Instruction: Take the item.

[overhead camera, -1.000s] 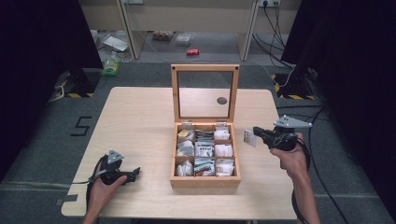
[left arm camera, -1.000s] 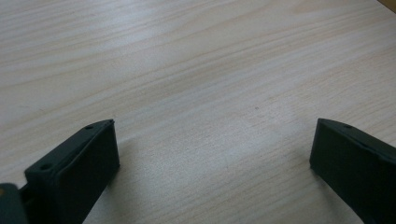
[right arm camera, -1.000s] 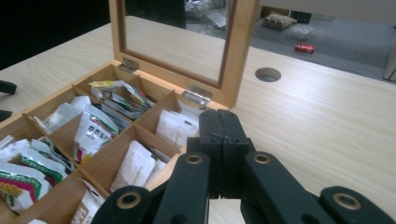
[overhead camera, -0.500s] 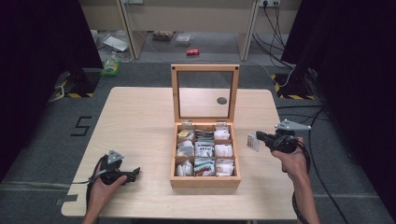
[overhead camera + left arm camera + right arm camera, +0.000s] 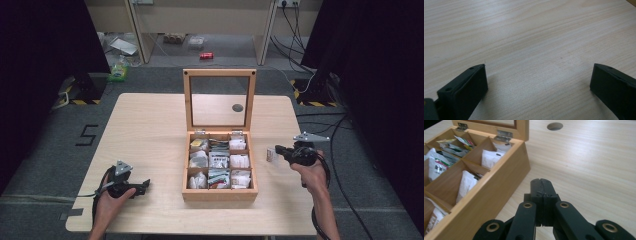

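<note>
Moved: right hand-held gripper (image 5: pixel 272 152) has sunk toward the worktop (image 5: pixel 150 130) beside the box (image 5: pixel 220 194), carrying a small white sachet (image 5: pixel 270 154); left hand-held gripper (image 5: pixel 144 186) unchanged
Right hand-held gripper: jaws clamped together in the right gripper view (image 5: pixel 541 187); in the high view the sachet sits at their tip, so it looks pinched there; grip itself not visible in the close view
Left hand-held gripper: jaws wide apart, nothing between them, low over bare wood (image 5: pixel 536 75)
Sachet: just right of the box's right wall, off the worktop, near the middle row of compartments
Box: lid (image 5: pixel 219 100) upright on its hinges; nine compartments, each with sachets
Step (judged): sachet taken out of the box, being set down to its right
Next move (judged): lower until the sachet meets the wood, part the jaws, lift clear without dragging it
Worktop: pale wood grain; round cable hole (image 5: pixel 238 107) behind the lid
Room: grey carpet; dark curtains both sides; cables on the floor at right; a red can (image 5: pixel 206 55) and clutter at the back
</note>
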`<state>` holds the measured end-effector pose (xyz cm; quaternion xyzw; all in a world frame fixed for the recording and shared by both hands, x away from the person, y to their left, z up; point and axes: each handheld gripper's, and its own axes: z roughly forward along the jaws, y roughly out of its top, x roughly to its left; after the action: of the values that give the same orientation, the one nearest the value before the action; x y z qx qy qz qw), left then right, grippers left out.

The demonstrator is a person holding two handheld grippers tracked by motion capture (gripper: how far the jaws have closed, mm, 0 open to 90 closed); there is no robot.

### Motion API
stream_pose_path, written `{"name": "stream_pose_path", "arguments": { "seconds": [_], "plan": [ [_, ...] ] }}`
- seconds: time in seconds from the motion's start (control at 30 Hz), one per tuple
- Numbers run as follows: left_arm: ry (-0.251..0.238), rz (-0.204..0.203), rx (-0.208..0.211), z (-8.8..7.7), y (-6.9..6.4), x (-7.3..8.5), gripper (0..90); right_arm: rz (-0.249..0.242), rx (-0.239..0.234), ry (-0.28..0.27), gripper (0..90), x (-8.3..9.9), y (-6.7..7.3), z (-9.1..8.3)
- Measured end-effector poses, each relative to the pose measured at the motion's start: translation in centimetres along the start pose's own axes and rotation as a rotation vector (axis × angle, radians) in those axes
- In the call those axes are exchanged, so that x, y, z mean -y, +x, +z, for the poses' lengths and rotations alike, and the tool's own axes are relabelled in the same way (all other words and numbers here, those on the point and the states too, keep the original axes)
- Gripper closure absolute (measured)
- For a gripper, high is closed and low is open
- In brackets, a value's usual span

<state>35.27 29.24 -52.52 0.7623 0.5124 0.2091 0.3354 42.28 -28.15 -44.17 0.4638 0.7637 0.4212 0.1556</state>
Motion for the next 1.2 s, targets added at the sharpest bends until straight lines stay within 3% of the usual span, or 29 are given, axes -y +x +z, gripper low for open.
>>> {"name": "stream_pose_path", "arguments": {
  "seconds": [0.37,0.73,1.2],
  "plan": [
    [0.0,0.0,0.0,0.0,0.0,0.0,0.5,0.038,0.027,0.044,89.9,1.5,-1.5,0.8],
    [0.0,0.0,0.0,0.0,0.0,0.0,0.5,0.047,0.013,0.078,88.1,2.0,-1.5,1.6],
    [0.0,0.0,0.0,0.0,0.0,0.0,0.5,0.069,0.023,0.091,78.9,2.4,-2.0,1.8]
  ]
}}
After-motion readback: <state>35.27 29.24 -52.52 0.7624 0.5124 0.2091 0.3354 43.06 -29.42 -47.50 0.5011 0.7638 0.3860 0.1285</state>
